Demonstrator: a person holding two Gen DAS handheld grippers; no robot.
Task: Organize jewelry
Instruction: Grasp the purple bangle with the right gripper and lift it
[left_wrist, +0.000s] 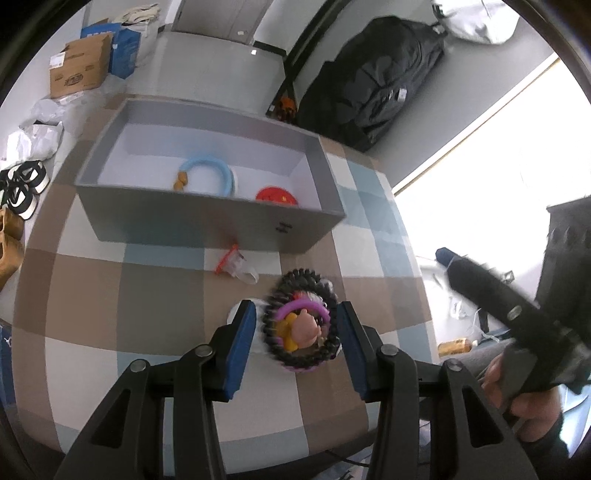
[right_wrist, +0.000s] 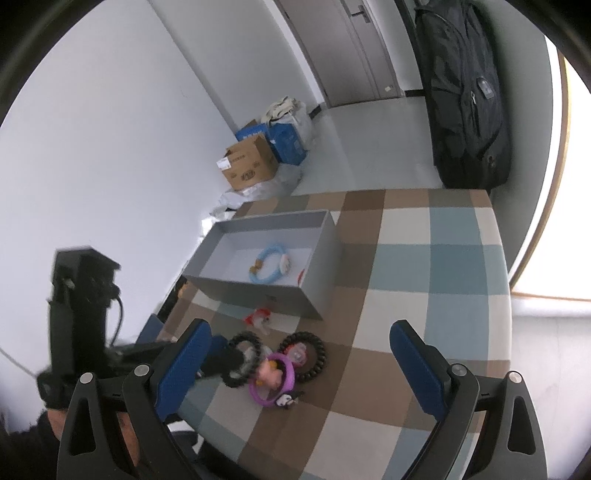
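Left gripper (left_wrist: 295, 332) spread open over the checked worktop (left_wrist: 110, 295), blue pads either side of a heap of bracelets without touching: a black beaded bracelet (left_wrist: 301, 319) with a purple ring (left_wrist: 306, 306) and a pink figure (left_wrist: 304, 328) lying on top. Right gripper (right_wrist: 299, 365) also wide open, holding nothing, hovering above the same worktop (right_wrist: 424, 258). Seen from the right wrist: two black beaded rings (right_wrist: 306, 354) side by side, purple ring (right_wrist: 273, 384) overlapping them, a small black-and-white charm (right_wrist: 286, 400) at its near edge.

Beyond the heap, a small clear packet with a red edge (left_wrist: 232, 260) just in front of the grey box (left_wrist: 207, 221). Inside the box, a light-blue bracelet (left_wrist: 210, 175) and a red item (left_wrist: 277, 195), apart from each other. Small dark mark on the box's front wall, too blurred to read.

On the floor beyond: a brown carton (left_wrist: 79, 66) with printing too small to read, blue packaging (left_wrist: 125, 48) beside it, shoes (left_wrist: 22, 188) at left. Black backpack (left_wrist: 373, 81) against the wall.
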